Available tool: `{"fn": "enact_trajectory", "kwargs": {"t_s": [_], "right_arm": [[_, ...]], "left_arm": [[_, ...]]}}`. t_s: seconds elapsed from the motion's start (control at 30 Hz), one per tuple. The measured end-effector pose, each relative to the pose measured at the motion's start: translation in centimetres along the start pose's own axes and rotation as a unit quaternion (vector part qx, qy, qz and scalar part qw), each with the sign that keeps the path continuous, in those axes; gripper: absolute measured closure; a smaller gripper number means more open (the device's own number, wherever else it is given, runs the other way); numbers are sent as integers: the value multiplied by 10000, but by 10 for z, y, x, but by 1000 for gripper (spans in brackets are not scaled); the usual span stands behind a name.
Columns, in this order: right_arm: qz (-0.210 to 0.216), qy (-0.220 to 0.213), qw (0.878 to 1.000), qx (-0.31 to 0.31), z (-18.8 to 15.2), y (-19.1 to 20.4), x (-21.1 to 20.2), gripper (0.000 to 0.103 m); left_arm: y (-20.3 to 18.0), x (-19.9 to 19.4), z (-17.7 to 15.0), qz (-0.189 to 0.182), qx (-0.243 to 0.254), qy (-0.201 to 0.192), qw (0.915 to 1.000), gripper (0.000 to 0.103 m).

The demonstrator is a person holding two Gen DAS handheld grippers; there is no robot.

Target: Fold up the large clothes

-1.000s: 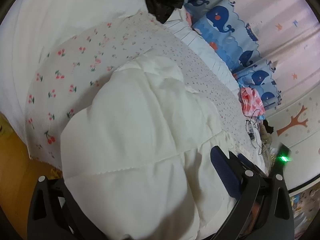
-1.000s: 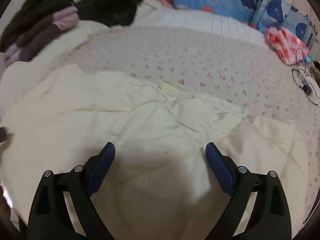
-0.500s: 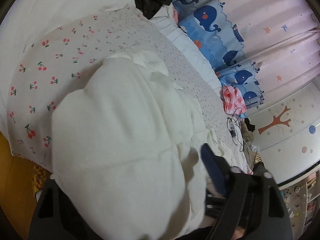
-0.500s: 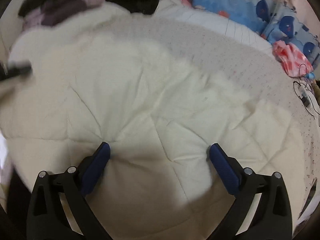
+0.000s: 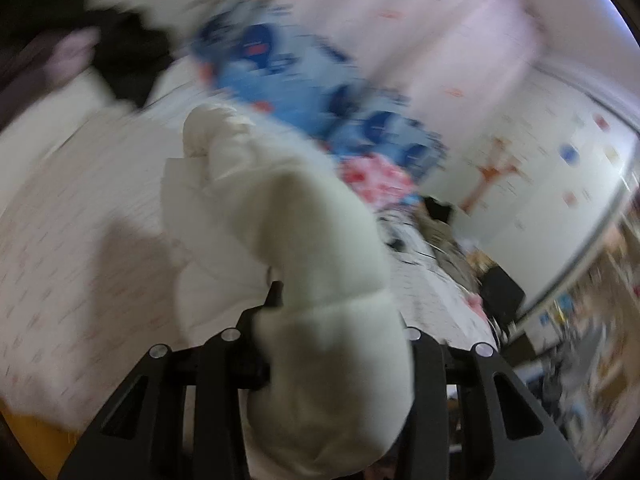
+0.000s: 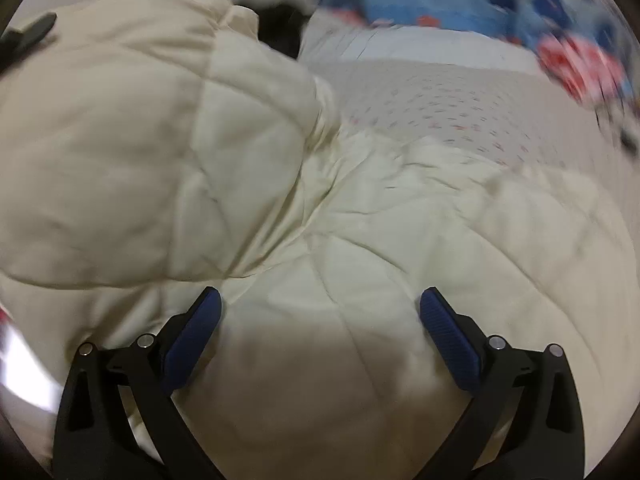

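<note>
left gripper [image 5: 320,316] clamped on cream quilted jacket [image 6: 320,240], lifting a bunched fold above floral bedsheet [image 6: 460,104]. right gripper [image 6: 320,320] spread wide, hovering over jacket body lying on bed. left view blurred.

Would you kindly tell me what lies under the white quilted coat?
The coat lies on the cherry-print sheet, which shows beyond its edge. Whatever is directly beneath the coat is covered.

both wrist views close — shared quilt [image 6: 320,240]
</note>
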State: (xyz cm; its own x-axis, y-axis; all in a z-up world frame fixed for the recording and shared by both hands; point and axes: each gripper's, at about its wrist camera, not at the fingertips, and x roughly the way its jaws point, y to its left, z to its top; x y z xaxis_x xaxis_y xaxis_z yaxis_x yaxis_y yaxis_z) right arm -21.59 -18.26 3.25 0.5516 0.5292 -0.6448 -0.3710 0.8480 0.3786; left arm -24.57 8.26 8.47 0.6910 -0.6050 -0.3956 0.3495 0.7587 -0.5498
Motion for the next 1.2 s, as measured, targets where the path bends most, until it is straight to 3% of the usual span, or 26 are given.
{"fn": "enact_trajectory", "kwargs": {"t_s": [0.07,0.13,0.2,0.23,0.3,0.33,0.37,0.4,0.47,0.53,0.67,0.73,0.8,0.83,0.9,0.97,1.07,1.13,1.2], "right_arm": [[442,-466,9953,731,-4,-42,-42,7],[792,-909,9811,1512,-12,-96,-85,7],[1112,-1282,9561,2388,-27,-159,-125,7],[1083,-1474,9427,2790,-35,-192,-147,7],[793,-1680,9340,3053,-42,-224,-176,7],[701,-1786,9332,3039,-41,-235,-192,7],[680,-1779,9369,2933,-35,-238,-200,7],[655,-1733,9417,2808,-29,-236,-203,7],[519,-1402,9635,2220,-2,-218,-199,7],[377,-764,9839,1574,31,-193,-170,7],[-183,510,9973,488,51,-143,-93,7],[-629,896,9939,114,43,-136,-65,7],[-875,906,9920,31,31,-135,-62,7],[-1024,903,9906,12,26,-136,-63,7],[-1446,1080,9836,29,13,-143,-61,7],[-1213,1091,9858,408,0,-155,-61,7],[-842,1001,9862,1019,-19,-168,-63,7],[-706,897,9836,1395,-28,-176,-65,7],[-317,739,9757,2037,-46,-185,-61,7]], "left_arm": [[-57,27,-3,-284,654,118,9974,65],[-104,59,-20,-448,1231,371,9907,65],[-140,98,-49,-517,1744,795,9801,65],[-154,123,-70,-568,1956,1110,9727,65],[-170,176,-118,-570,2419,1895,9499,66],[-172,188,-137,-515,2585,2047,9427,66],[-177,200,-159,-392,2918,2118,9319,66],[-178,203,-167,-346,3041,2127,9280,66],[-181,206,-176,-259,3182,2118,9237,65],[-184,207,-173,-216,3328,2163,9176,63],[-191,191,-164,-340,3508,2484,9023,55],[-185,174,-151,-498,3314,2666,9037,54],[-165,152,-123,-808,2746,2791,9166,53],[-152,143,-109,-937,2399,2800,9248,44],[-112,124,-77,-611,1696,2464,9523,32],[-66,122,-53,-169,1135,2259,9674,32],[-12,144,-40,205,378,2426,9692,31],[16,170,-50,67,-88,2739,9617,5],[26,189,-62,-136,-413,2888,9564,5]]}}
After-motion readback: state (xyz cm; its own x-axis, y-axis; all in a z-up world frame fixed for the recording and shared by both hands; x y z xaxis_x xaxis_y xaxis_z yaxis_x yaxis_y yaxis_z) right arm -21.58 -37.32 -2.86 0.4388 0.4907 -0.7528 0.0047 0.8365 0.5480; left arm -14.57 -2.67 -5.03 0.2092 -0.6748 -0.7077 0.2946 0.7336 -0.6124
